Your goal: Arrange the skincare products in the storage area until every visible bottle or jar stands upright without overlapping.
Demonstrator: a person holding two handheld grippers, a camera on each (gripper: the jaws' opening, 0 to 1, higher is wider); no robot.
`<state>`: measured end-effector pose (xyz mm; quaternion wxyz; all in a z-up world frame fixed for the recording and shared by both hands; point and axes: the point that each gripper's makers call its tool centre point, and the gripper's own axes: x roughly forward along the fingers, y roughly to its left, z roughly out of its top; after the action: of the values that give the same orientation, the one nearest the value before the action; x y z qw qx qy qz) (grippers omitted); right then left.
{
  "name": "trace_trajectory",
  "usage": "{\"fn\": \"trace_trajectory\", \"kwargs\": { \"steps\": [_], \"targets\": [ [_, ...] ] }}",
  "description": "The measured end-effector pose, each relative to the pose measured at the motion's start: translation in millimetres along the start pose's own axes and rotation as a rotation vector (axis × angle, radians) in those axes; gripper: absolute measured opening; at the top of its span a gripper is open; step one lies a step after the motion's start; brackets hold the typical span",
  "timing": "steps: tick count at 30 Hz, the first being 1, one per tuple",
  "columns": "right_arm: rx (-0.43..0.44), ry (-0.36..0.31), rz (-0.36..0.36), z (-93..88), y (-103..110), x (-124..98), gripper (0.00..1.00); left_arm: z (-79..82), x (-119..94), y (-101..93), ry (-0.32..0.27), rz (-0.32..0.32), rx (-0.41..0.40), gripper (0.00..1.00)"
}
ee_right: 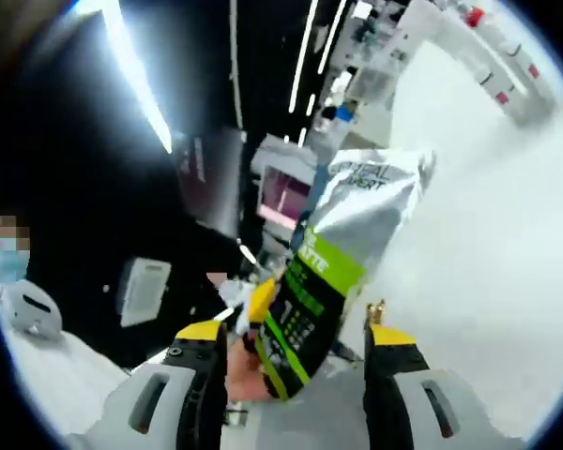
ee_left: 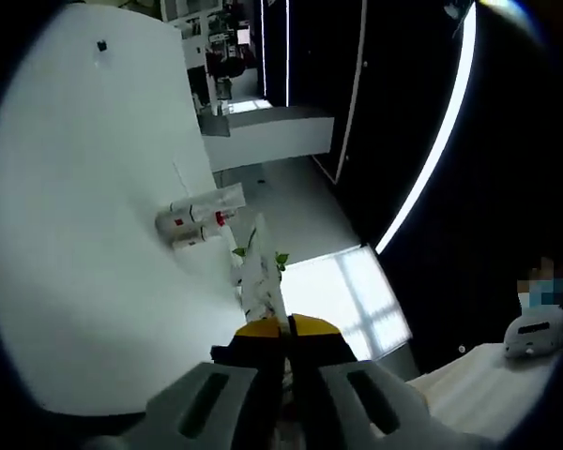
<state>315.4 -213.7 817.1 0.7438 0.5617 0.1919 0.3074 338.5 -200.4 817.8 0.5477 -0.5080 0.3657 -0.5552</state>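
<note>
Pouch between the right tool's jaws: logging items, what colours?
Silver pouch with green-and-black label, right gripper view.

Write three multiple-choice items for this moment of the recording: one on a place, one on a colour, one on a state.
1. Where do the white tubes lie?
A. on the white table
B. in a drawer
C. on a chair

2. What colour is the band on the silver pouch?
A. red
B. green
C. blue

3. How does the left gripper stand?
A. wide open
B. shut on a white packet
C. shut on a jar

Key: 1 A, they rest flat on its surface; 2 B, green under the silver top; 3 B, the jaws pinch the packet's lower end.
</note>
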Motion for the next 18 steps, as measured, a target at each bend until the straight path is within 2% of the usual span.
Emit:
{"fn": "trace_trajectory", "kwargs": {
  "steps": [2,5,6,7,11,13,16,17,18],
  "targets": [
    [0.007,-0.012,-0.026,4.4,-4.7,0.1,0.43,-2.3,1.9,0.3,0.008,-0.005,-0.005,0.00],
    [0.015,-0.086,-0.077,19.9,-16.0,-4.1,0.18,-3.9,1.8,-3.3,0.013,-0.020,-0.006,0.00],
    [0.033,-0.107,-0.055,23.9,-13.9,-5.2,0.16,-4.4,2.0,-1.9,0.015,-0.012,-0.005,0.00],
    [0.070,-0.145,-0.069,30.3,-16.7,-6.5,0.14,-5.7,2.4,-1.4,0.022,-0.011,0.000,0.00],
    [0.032,-0.159,-0.083,35.6,-17.1,-16.1,0.06,-20.2,7.7,-2.0,0.093,-0.006,0.020,0.00],
    [0.033,-0.159,-0.086,36.6,-18.5,-20.3,0.00,-25.8,9.7,-0.7,0.117,0.002,0.036,0.00],
    [0.055,-0.126,-0.089,32.0,-19.3,-24.5,0.00,-27.9,11.0,-0.1,0.135,0.014,0.037,0.00],
    [0.016,-0.099,-0.087,29.6,-18.2,-27.0,0.00,-27.4,11.7,-0.5,0.128,0.013,0.060,0.00],
    [0.003,-0.092,-0.083,29.3,-17.0,-28.2,0.00,-32.4,11.8,-0.6,0.154,0.014,0.069,0.00]
  ]
}}
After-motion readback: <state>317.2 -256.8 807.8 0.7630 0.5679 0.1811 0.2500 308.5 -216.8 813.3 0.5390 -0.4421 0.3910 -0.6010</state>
